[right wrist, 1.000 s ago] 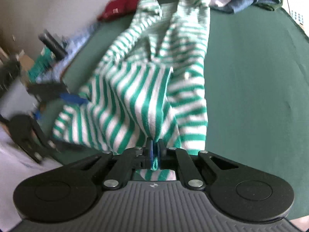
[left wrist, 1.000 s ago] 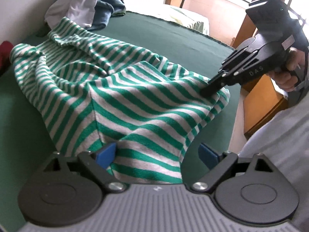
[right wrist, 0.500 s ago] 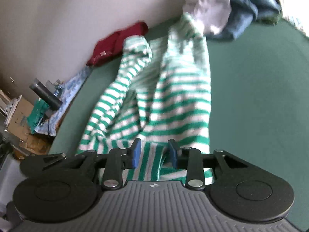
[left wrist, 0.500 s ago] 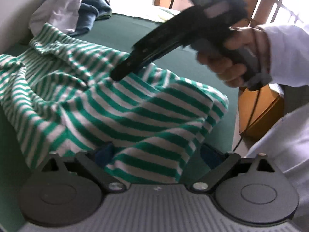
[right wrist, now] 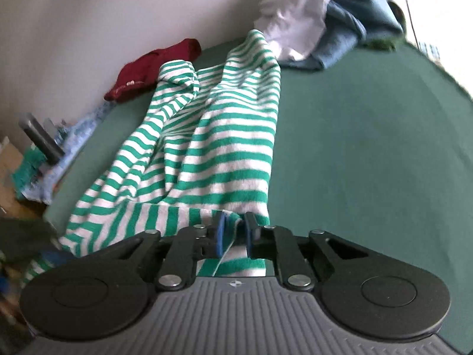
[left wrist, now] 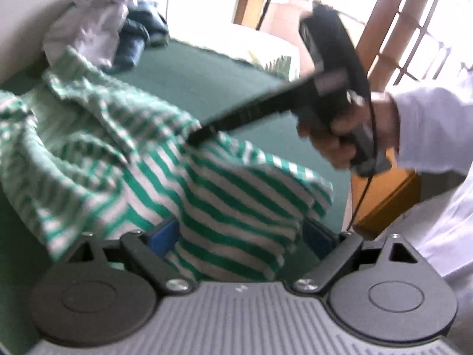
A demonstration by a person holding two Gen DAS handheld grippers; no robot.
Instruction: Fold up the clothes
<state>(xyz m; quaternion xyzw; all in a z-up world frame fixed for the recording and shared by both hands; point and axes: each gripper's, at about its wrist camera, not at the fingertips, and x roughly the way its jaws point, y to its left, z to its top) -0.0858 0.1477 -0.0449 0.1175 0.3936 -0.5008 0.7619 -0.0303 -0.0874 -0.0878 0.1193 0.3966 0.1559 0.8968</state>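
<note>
While the green-and-white striped shirt (right wrist: 224,136) lies rumpled across the dark green tabletop (right wrist: 369,148), both claws are at its near edge. Right claw (right wrist: 233,232): jaws narrow and closing, a fold of the striped hem sits between the blue pads (right wrist: 219,236); pads look close to the cloth but a small gap shows on the right side, so not clearly pressing. In the left wrist view the right claw's tip comes down onto the shirt mid-body, held by a hand (left wrist: 340,139) in a white sleeve (left wrist: 434,130); that picture is blurred. Left claw (left wrist: 239,233): jaws wide apart, blue pads on either side of a bunched part of the shirt's near edge, cloth between them, not pinched. Shirt runs from the near edge away toward the wall, sleeves wrinkled and partly folded over the body. At the far end its top touches a pile of other clothes: white garment (right wrist: 295,29) and blue garment (right wrist: 354,32) heaped together. Dark red garment (right wrist: 153,68) lies by the wall, just beside the shirt's far left part. Clutter off the tabletop's left edge, too blurred to tell. Wooden furniture (left wrist: 387,201) beside the tabletop on the right.
</note>
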